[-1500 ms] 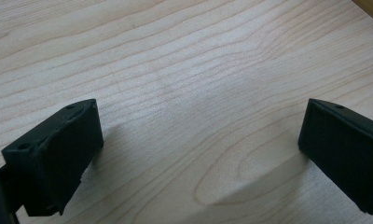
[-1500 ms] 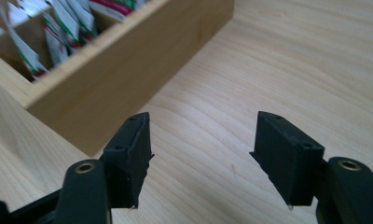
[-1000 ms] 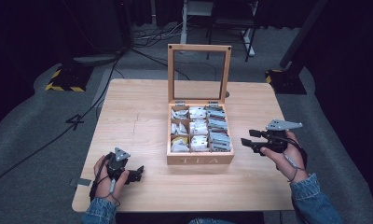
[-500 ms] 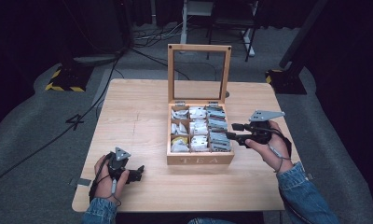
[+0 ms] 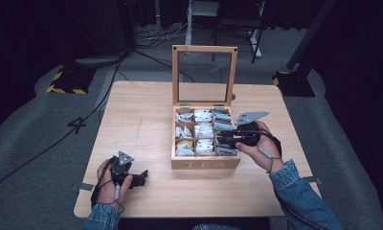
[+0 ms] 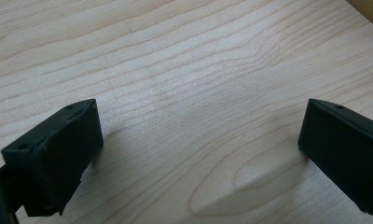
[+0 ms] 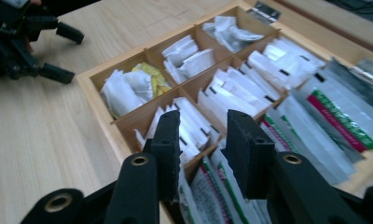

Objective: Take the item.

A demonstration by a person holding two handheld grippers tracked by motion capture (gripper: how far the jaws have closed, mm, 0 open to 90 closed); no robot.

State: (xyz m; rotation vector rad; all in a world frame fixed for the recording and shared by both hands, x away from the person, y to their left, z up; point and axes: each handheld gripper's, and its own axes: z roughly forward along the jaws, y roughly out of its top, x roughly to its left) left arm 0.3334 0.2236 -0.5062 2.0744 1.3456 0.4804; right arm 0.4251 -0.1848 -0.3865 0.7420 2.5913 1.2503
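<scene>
An open wooden tea box [image 5: 206, 164] marked TEA stands at the table's middle, its glass lid [image 5: 205, 48] upright behind it. Its compartments hold white tea bags [image 7: 124, 91], a yellow one [image 7: 149, 77] and red-and-green striped packets [image 7: 334, 116]. My right gripper [image 5: 224, 136] hovers over the box's right column near the front. Its jaws [image 7: 203, 135] are a little apart, open with nothing between them, above the packets. My left gripper [image 5: 142, 176] rests at the table's front left, open wide over bare wood [image 6: 201, 135].
The box's front wall [image 7: 100, 98] and thin dividers stand close under the right jaws. The left gripper [image 7: 75, 56] appears far off across the table. Bare light wood [image 5: 141, 120] stretches left of the box. Dark floor, cables and stands surround the table.
My right gripper has moved left from beside the box to over its right column. The left gripper has stayed where it was.
</scene>
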